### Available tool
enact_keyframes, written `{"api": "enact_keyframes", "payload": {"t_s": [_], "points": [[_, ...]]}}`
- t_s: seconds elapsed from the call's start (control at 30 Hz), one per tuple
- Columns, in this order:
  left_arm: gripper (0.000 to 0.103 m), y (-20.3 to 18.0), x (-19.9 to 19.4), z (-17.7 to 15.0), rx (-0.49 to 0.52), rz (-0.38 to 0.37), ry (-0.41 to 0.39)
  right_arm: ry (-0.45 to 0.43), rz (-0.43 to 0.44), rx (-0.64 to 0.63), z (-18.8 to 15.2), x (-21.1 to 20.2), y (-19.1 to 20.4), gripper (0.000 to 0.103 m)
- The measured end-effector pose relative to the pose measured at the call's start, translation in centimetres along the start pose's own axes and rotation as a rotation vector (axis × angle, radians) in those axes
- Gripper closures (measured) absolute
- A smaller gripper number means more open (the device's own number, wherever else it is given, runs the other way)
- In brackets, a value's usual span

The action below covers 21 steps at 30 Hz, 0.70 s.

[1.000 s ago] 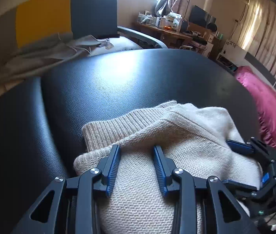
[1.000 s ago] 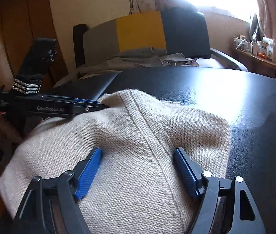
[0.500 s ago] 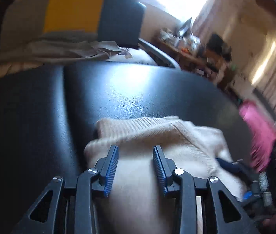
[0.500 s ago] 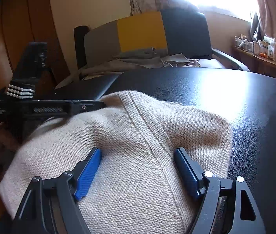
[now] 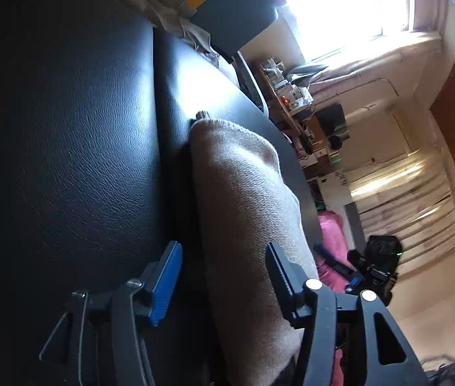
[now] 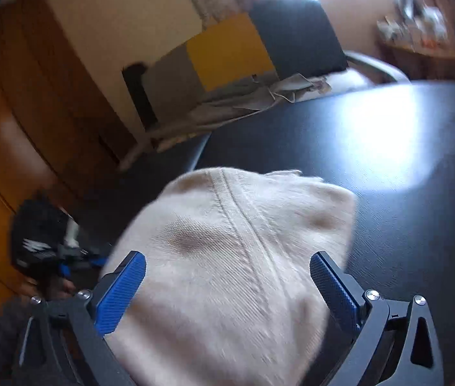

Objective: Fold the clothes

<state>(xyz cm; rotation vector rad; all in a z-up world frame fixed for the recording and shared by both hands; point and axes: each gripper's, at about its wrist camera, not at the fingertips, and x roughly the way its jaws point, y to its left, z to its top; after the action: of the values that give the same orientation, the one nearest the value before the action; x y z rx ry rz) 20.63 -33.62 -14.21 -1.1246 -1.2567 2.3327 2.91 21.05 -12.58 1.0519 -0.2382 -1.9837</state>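
In the left wrist view, heavily rolled to one side, the left gripper [image 5: 224,270] is seen with its blue-padded jaws spread wide and nothing clamped between them. The folded cream knitted sweater [image 5: 246,212] is laid on the black leather-textured tabletop [image 5: 66,135], its near part running between the jaws. The sweater's rounded far edge is stopped just beside a seam in the tabletop. A broad bare stretch of black surface is left open on one side of the garment; on the other, the table's curved rim is met closely. Past that rim, a pink fabric heap [image 5: 332,234] is seen on the floor.

In the right wrist view, somewhat blurred, the right gripper [image 6: 227,283] is likewise held wide open, gripping nothing, its jaws set either side of the sweater's raised seam. The sweater's right edge is bordered by open, sunlit tabletop. A yellow, grey and black chair back [image 6: 243,51] is seen beyond.
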Motion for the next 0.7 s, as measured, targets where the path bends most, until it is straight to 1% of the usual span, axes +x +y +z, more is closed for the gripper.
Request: {"api": "enact_keyframes", "payload": {"t_s": [0.03,0.07,0.13,0.17,0.3,0.33,0.43,0.5,0.57,0.6,0.63,0.67,0.7], "points": [[0.047,0.0,0.4,0.0,0.002,-0.006,0.005,0.023,0.022,0.053,-0.3,-0.7,-1.1,0.000],[0.045,-0.2,0.7,0.0,0.015,-0.013,0.009,0.042,0.024,0.088,-0.6,-1.0,-2.1,0.000],[0.042,-0.7,1.4,0.1,0.052,-0.031,0.021,0.078,0.018,0.147,-1.4,-1.5,-3.9,0.000],[0.040,-0.9,1.7,0.2,0.068,-0.037,0.033,0.095,0.034,0.157,-1.5,-1.0,-4.2,0.000],[0.037,-1.4,3.2,0.8,0.131,-0.056,0.087,0.161,0.117,0.171,-1.4,1.6,-4.6,0.000],[0.034,-1.6,3.5,0.9,0.147,-0.061,0.101,0.177,0.138,0.174,-1.3,2.3,-4.7,0.000],[0.031,-2.1,4.6,1.4,0.196,-0.070,0.135,0.221,0.226,0.164,-0.1,5.5,-3.6,0.000],[0.028,-2.3,5.1,1.8,0.201,-0.072,0.150,0.253,0.241,0.127,0.8,7.5,-2.6,0.000],[0.022,-2.7,5.5,1.9,0.189,-0.056,0.152,0.259,0.241,0.113,1.7,9.1,-1.9,0.000],[0.022,-3.0,5.7,1.7,0.209,-0.036,0.165,0.255,0.238,0.099,1.7,9.6,-1.6,0.000],[0.025,-3.4,5.9,1.5,0.232,-0.014,0.178,0.250,0.233,0.082,1.7,9.9,-1.3,0.000],[0.037,-3.7,6.0,1.2,0.246,0.019,0.166,0.253,0.222,0.034,1.6,10.0,-0.8,0.000],[0.042,-3.9,5.8,0.9,0.244,0.019,0.151,0.259,0.207,-0.023,1.4,10.1,-0.1,0.000]]}}
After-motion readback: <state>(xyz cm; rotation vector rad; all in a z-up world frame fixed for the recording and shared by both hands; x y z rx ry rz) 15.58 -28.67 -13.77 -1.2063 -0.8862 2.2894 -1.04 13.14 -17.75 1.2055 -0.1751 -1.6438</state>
